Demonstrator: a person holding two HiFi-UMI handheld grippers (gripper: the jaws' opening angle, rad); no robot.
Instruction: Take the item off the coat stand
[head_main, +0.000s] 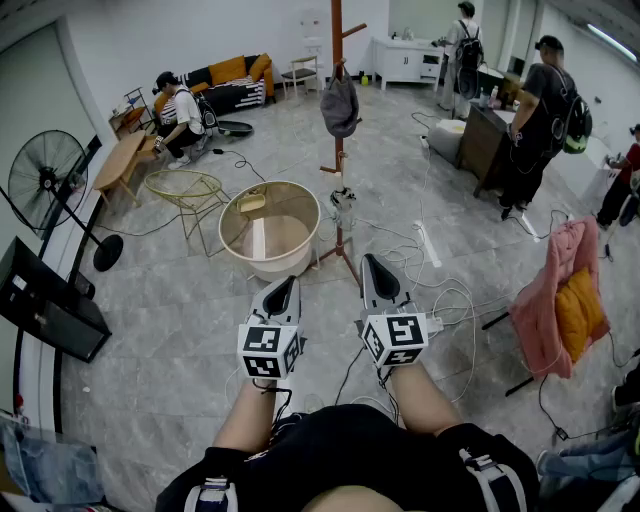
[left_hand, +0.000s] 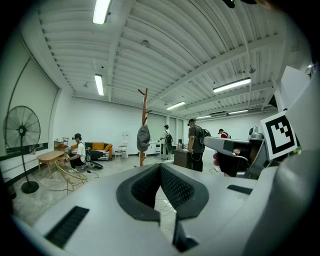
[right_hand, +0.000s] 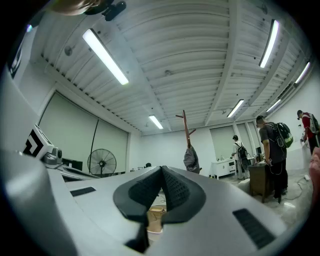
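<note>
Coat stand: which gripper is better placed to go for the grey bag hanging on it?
Right, marginally. In the head view the right gripper sits farther forward and nearer the stand than the left gripper. Both are shut, empty and well short of the bag.

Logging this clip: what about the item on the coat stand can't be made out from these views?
- Grey item: hat or bag, too small and far off to tell in every view.
- How it hooks on: hidden by the item itself, in all views.
- Stand top: cut off by the head view's upper edge.
- Stand base: hidden behind the right tongs in the right gripper view.
</note>
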